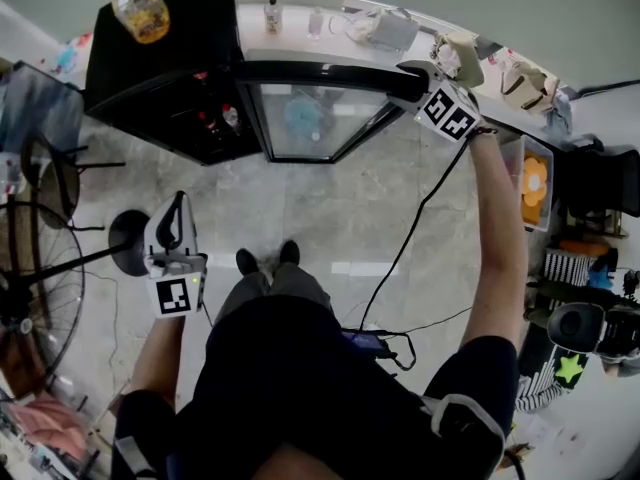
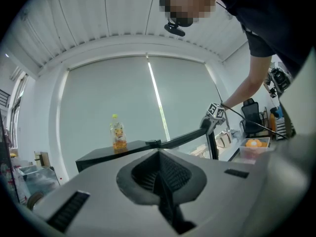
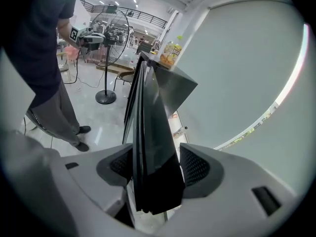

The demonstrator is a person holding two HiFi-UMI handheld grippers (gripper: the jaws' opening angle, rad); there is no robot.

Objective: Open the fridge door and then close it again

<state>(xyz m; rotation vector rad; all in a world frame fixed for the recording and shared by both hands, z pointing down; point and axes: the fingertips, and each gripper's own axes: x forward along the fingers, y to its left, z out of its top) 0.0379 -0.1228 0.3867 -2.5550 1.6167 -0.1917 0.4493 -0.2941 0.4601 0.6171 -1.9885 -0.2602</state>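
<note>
Standing closest, the person [image 1: 290, 368] faces the black fridge [image 1: 160, 78], whose glass door [image 1: 315, 118] is swung wide toward them, its top corner pinched between the pads of the right hand-held gripper [image 1: 405, 76], while the left hand-held gripper [image 1: 178, 208] is closed on nothing at their side. With so small a bite on a smooth edge, the pads could slip off mid-swing, and a hard push shut could jolt the fridge and topple the bottle [image 1: 140, 8] on its top.
</note>
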